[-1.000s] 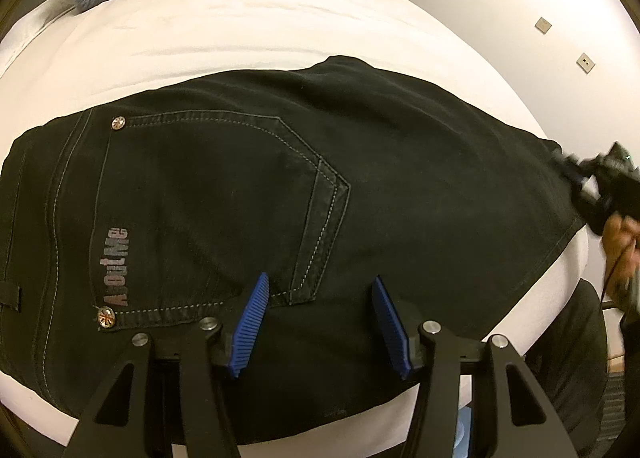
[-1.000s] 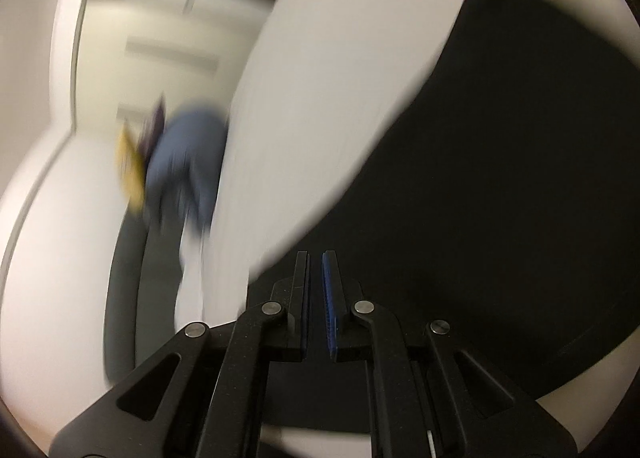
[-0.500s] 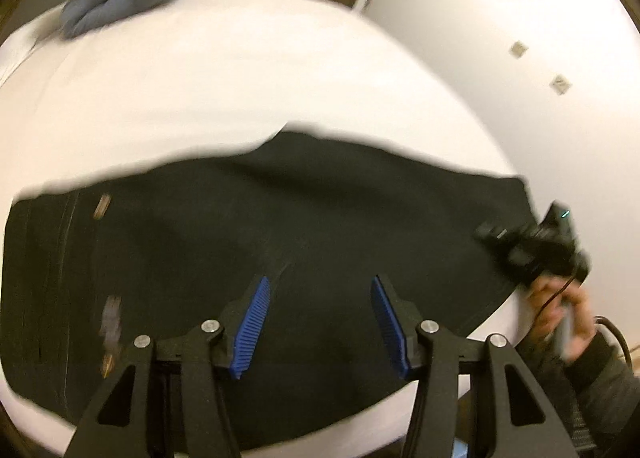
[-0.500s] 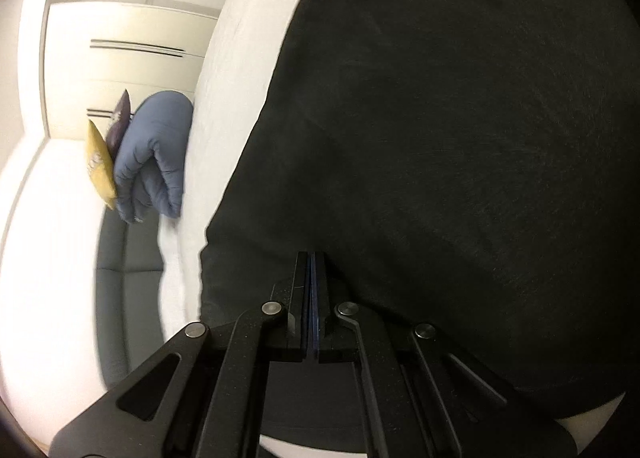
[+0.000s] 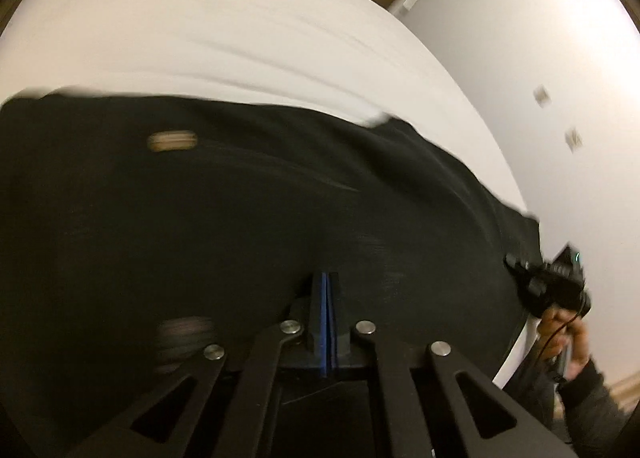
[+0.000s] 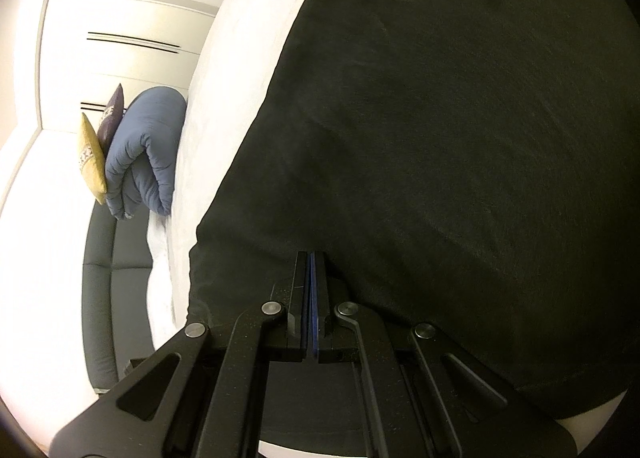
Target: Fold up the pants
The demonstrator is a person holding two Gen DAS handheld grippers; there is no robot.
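Black pants [image 5: 240, 210] lie spread across a white bed [image 5: 200, 38]. My left gripper [image 5: 327, 282] is shut at the pants' near edge, its blue pads pressed together with black fabric around the tips. My right gripper [image 6: 311, 262] is shut at the far right end of the pants [image 6: 460, 138], and it shows in the left wrist view [image 5: 548, 282] with the hand holding it. The left wrist view is motion-blurred, and a pocket rivet [image 5: 172, 141] shows as a streak.
A folded blue-grey duvet [image 6: 148, 154] with yellow and purple cushions [image 6: 91, 158] sits at the bed's far end. A dark sofa [image 6: 104, 290] runs beside the bed. A white wall [image 5: 540, 78] with switch plates stands to the right.
My left gripper has closed from open to shut at the pants' near edge and moved in low over the fabric. My right gripper stays shut on the pants' end.
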